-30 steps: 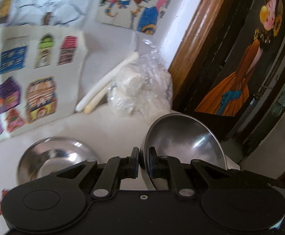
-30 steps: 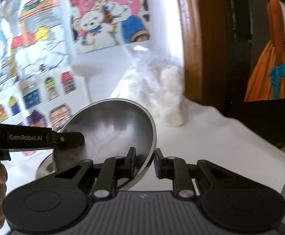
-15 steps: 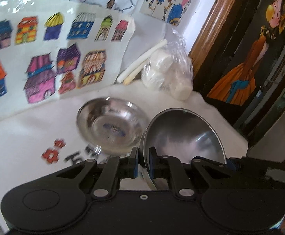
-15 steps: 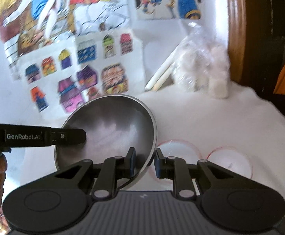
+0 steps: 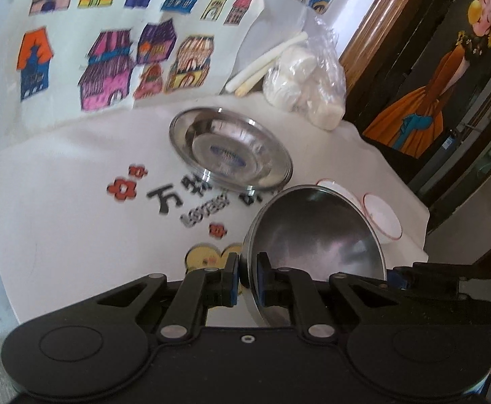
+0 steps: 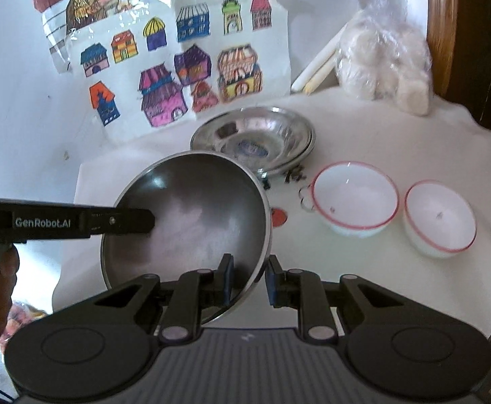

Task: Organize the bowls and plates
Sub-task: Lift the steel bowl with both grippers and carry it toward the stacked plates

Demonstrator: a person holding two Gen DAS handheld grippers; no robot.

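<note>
Carrying one steel bowl (image 6: 184, 232) between them, both tongs hold it tilted in the air above the white worktop (image 6: 380, 276). The left tongs (image 5: 247, 281) pinch its rim on one side, one pad inside and one outside, nearly pressed together. The right tongs (image 6: 248, 279) stand around the opposite rim: the inner pad lies against the bowl's inside, while the outer pad appears to leave a sliver of gap, so whether that side truly clamps cannot be told. In the right wrist view the left tongs reach in from the left across the bowl's mouth.

Just beyond the carried bowl a stack of steel bowls (image 6: 255, 141) sits on the worktop, near the coloured house drawings (image 6: 178, 67) on the wall. To the right stand two white bowls with red rims (image 6: 356, 202), apart from each other, and a plastic bag of white lumps (image 6: 387, 60) lies at the back corner.

The step in hand is probably nesting the carried bowl into the steel stack. Doing it well means levelling the bowl first, since it now leans steeply, then centring it over the stack's mouth. Both rims should come down together so it does not skid off the polished metal. The tongs should let go only once the bowl is seated, and keep clear of the nearer white bowl.
</note>
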